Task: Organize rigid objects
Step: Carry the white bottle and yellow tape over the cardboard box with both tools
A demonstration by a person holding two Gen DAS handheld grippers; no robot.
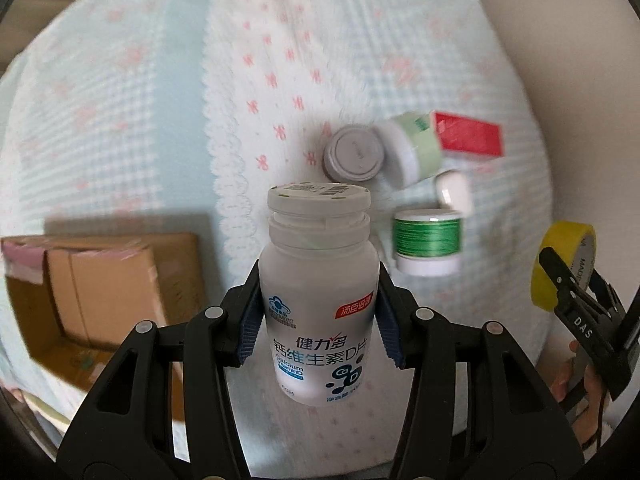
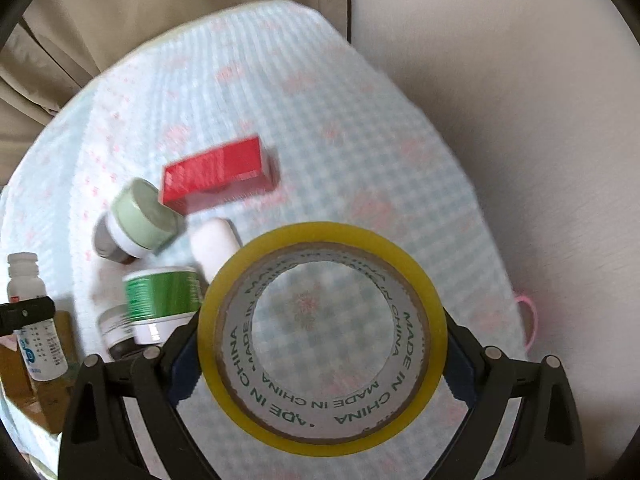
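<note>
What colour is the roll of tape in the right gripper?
Yellow; the tape roll shows best in the right wrist view.

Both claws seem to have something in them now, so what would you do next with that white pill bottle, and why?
Probably carry the white pill bottle sideways to the open cardboard box. The left gripper already clamps it clear of the cloth, the box looks like the collecting place, and the right gripper holds the yellow tape roll.

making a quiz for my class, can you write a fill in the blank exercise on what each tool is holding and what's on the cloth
The left tool is shut on a white ____ with its cap on.
The right tool grips a roll of ____ tape.
The thread on the spool is ____.
The small box on the checked cloth is ____.

Missing words: bottle; yellow; green; red
</note>
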